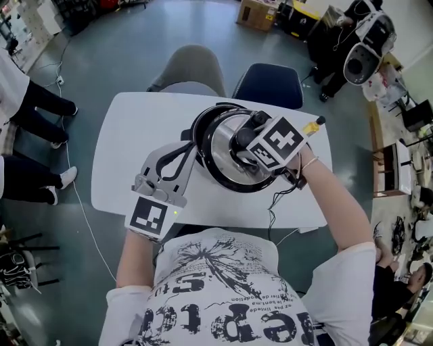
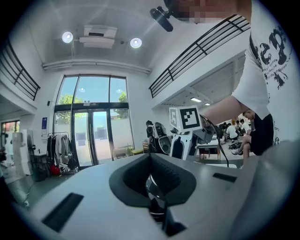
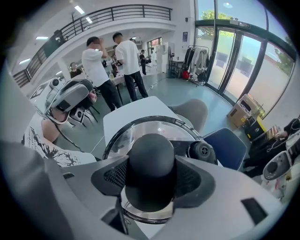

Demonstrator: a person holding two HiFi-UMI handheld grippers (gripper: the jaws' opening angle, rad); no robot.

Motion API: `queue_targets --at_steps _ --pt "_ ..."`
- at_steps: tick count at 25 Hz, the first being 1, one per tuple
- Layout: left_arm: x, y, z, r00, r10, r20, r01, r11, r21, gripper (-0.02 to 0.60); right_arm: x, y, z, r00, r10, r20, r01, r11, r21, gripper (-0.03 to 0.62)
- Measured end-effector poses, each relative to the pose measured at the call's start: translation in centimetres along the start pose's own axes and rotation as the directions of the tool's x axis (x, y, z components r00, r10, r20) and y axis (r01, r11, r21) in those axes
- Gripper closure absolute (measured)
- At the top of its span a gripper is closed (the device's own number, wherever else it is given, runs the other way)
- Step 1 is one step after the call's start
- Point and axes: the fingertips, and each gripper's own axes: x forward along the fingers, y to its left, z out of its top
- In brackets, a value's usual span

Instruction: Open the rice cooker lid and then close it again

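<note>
One cooker [image 1: 200,132] stands on a white table [image 1: 115,155]; its glass lid [image 1: 223,150] lies over the pot, and whether it is seated or just lifted can't be told; right gripper [image 1: 247,145] comes down steeply onto the cooker, jaws clenched round the lid's black knob [image 3: 151,164]; left gripper [image 1: 189,150] lies level at the cooker's left side, jaws closed on a thin dark glossy part [image 2: 154,192] there, likely a side handle; a round black fitting [image 3: 201,151] sits on the lid's rim beyond the knob.

Around: one cable [image 1: 272,206] runs from the cooker's near right toward the person, under the right forearm; two chairs beyond the cooker, one grey [image 1: 193,67], one blue [image 1: 270,82], both tucked against the table's far edge; one cardboard box [image 1: 256,13] on the floor well beyond; bystanders' legs [image 1: 37,101] well left of the cooker, off the table.

Room: wide bare tabletop left of the cooker; narrower strip on its right; far edge close behind it; near edge just in front, at the person's chest.

Count: two grippers, one cooker, one lid, two chairs.
</note>
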Motion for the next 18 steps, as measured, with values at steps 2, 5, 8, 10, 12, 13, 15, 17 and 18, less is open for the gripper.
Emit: queue_targets --at_steps 2,5,8,10,12,13,15,17,18 --pt "0.3 1.8 -0.5 1.0 0.0 -0.003 0.0 1.0 -0.01 0.569 1.1 -0.7 1.6 1.0 0.005 0.0 -0.005 1.0 0.016 0.296" --pt "0.6 4.1 -1.5 1.0 -0.007 -0.007 0.007 1.0 -0.009 0.569 3.1 -1.6 3.0 1.0 0.005 -0.011 -0.004 0.999 0.038 0.295" --pt "1.2 5.8 -2.5 1.0 -0.014 -0.013 0.013 1.0 -0.011 0.569 4.7 -2.6 3.9 1.0 -0.001 -0.027 0.002 0.999 0.046 0.295" --pt "1.9 7.0 -2.8 1.0 -0.017 -0.014 0.016 1.0 -0.021 0.569 5.3 -3.4 4.7 0.999 -0.003 -0.033 0.004 0.999 0.051 0.295" --pt "2.4 7.8 -3.3 0.999 -0.03 -0.014 0.03 0.999 -0.027 0.569 6.1 -3.8 5.4 0.999 0.002 -0.035 0.0 0.998 0.063 0.295" --pt "2.6 8.1 -3.6 0.999 -0.041 -0.017 0.041 0.999 -0.024 0.569 6.5 -3.9 5.6 0.999 0.004 -0.035 -0.002 0.998 0.069 0.295" --pt "2.9 8.4 -4.4 0.998 -0.062 -0.024 0.062 0.998 -0.016 0.569 7.4 -4.1 5.8 0.999 0.006 -0.039 -0.003 0.997 0.077 0.295" --pt "3.2 8.4 -5.1 0.997 -0.075 -0.025 0.075 0.997 -0.018 0.569 8.1 -4.1 5.7 0.999 0.008 -0.05 -0.004 0.997 0.081 0.295" --pt "3.2 8.4 -5.3 0.997 -0.08 -0.022 0.079 0.997 -0.025 0.569 8.4 -4.1 5.6 0.998 0.008 -0.055 -0.004 0.997 0.082 0.295"
